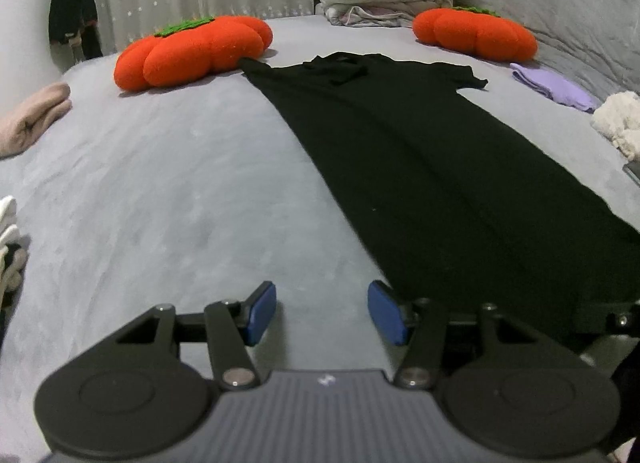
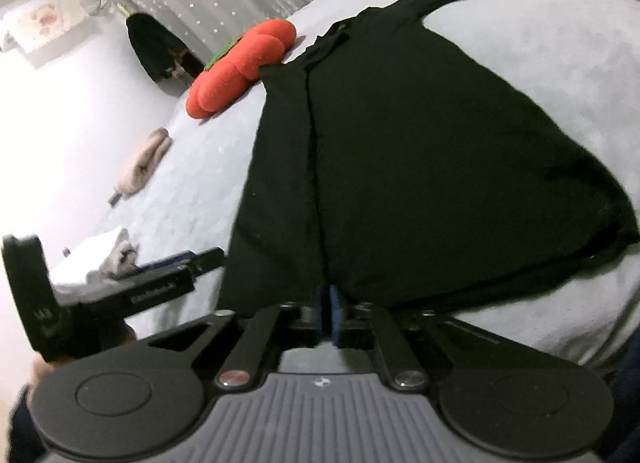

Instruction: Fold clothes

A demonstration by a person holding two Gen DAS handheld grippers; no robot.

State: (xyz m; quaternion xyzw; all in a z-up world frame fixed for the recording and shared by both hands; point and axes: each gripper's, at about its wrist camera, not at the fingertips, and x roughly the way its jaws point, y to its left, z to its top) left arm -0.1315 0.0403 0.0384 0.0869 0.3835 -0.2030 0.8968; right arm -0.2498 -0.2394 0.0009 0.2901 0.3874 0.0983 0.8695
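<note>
We are holding the left hand-held gripper (image 1: 322, 313) spread and empty over the grey bed (image 1: 168, 199), just left of the hem. The right hand-held gripper (image 2: 330, 313) sits nearly pressed together at the hem; whether it is pinching cloth we cannot tell. Ahead, the long black knit dress (image 1: 400, 151) is lying with one side folded inward; further folds seem left.

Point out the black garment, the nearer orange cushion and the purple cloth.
black garment (image 1: 420, 167), left wrist view, middle of its body
orange cushion (image 1: 192, 51), left wrist view, front lobe
purple cloth (image 1: 552, 87), left wrist view, top
</note>
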